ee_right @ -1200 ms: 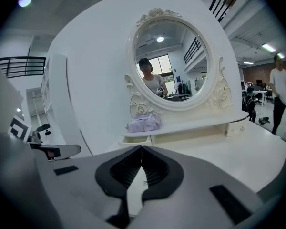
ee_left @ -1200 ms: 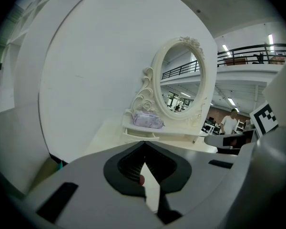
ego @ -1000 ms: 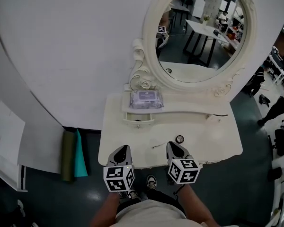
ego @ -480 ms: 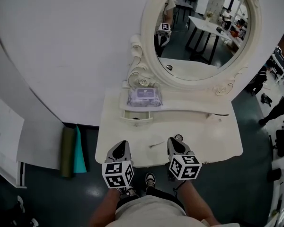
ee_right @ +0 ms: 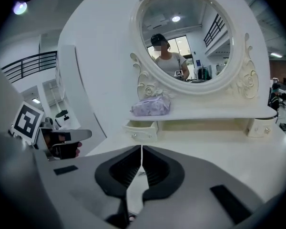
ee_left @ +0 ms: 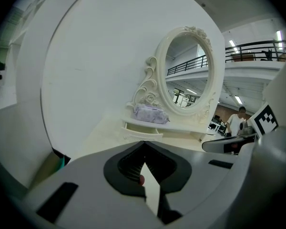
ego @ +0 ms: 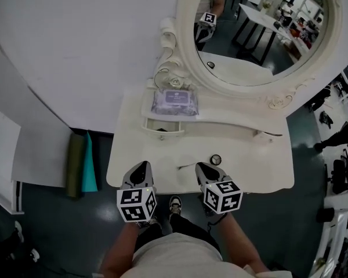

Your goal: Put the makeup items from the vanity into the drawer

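The small round jar with a dark lid (ego: 216, 159) sits on the white vanity top (ego: 261, 167), just ahead and a bit right of the right gripper (ego: 203, 169). The left gripper (ego: 141, 168) is farther off. Both grippers are shut tight, holding nothing.

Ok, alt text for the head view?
Left tongs and right tongs, both shut, hover at the front edge of a cream vanity table, a small round item beyond the right. A lilac wipes pack tops the shelf above a part-open drawer.
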`<state>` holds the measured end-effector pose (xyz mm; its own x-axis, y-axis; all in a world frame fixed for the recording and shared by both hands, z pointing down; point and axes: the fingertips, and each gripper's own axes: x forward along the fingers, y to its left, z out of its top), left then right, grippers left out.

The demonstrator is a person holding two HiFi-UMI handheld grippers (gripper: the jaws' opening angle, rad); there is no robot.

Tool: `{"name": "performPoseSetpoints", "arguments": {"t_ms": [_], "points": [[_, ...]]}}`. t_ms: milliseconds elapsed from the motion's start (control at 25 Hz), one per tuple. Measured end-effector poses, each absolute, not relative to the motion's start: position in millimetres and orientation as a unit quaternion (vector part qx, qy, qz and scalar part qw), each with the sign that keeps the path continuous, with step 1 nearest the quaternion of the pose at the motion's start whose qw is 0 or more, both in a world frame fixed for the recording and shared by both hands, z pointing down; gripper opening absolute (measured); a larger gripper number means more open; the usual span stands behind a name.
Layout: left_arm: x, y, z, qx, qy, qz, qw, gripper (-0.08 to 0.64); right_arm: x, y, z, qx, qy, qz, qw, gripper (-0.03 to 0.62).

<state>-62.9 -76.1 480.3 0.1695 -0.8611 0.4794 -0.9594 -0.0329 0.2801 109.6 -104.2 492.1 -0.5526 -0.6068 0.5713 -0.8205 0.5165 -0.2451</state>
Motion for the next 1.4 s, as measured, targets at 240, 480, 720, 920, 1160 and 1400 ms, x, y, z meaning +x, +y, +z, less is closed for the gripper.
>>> {"name": "performPoseSetpoints", "arguments": {"t_ms": [240,480,720,920,1160,1400], "points": [[-58,-75,508,0.694,-0.645,0.101,0.304,0.005,99,-109,521,0.358,-0.861,0.259,0.253,0.025],[-55,-75,530,0.666,-0.662,0.106,0.327,0.005,95,-113,546,0.293,-0.875,0.251,0.291,0.096],[-54,-77,548,0.638,-0.681,0.106,0.344,0.005,83,-114,565,0.198,-0.898,0.216,0.329,0.105],[-55,-78,560,0.616,-0.696,0.102,0.356,0.005,70,-107,579,0.109,-0.909,0.171,0.366,0.141],[-62,-74,571,0.591,-0.711,0.098,0.368,0.005,60,-98,598,0.031,-0.906,0.123,0.404,0.148],[-69,-68,576,0.568,-0.726,0.093,0.376,0.005,55,-94,611,-0.027,-0.895,0.072,0.440,0.146]]}}
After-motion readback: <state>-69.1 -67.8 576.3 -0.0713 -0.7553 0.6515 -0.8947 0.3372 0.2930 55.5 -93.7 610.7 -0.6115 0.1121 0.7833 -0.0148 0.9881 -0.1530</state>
